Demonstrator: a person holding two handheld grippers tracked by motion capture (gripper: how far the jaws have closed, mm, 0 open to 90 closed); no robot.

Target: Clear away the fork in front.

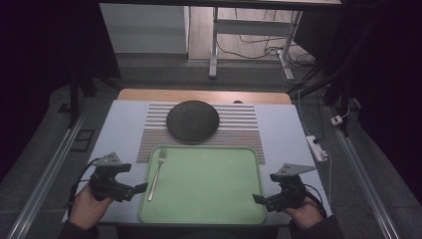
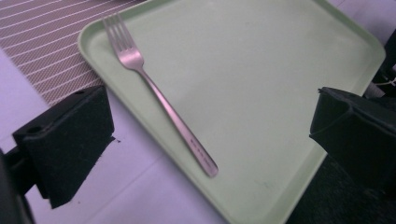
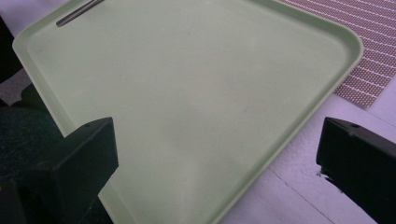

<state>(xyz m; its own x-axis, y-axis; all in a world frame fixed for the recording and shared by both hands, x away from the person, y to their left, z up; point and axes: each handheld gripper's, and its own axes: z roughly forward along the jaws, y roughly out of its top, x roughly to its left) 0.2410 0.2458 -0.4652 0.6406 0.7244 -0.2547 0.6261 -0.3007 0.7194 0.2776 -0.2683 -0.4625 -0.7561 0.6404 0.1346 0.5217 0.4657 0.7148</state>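
A pale green tray (image 1: pixel 209 184) lies at the front middle of the white table. A metal fork (image 1: pixel 157 173) rests on the tray's left side, tines pointing away from me; in the left gripper view the fork (image 2: pixel 166 109) lies between and beyond the jaws. My left gripper (image 1: pixel 135 191) stands open just left of the tray, nothing between its pads. My right gripper (image 1: pixel 259 199) is open at the tray's front right corner, its jaws straddling the tray's edge (image 3: pixel 280 135) without touching it. The fork's handle end (image 3: pixel 77 13) shows at the far corner.
A dark round plate (image 1: pixel 192 121) sits on a striped placemat (image 1: pixel 239 130) behind the tray. A white power strip (image 1: pixel 317 147) lies off the table's right edge. Desk legs and cables stand on the floor beyond.
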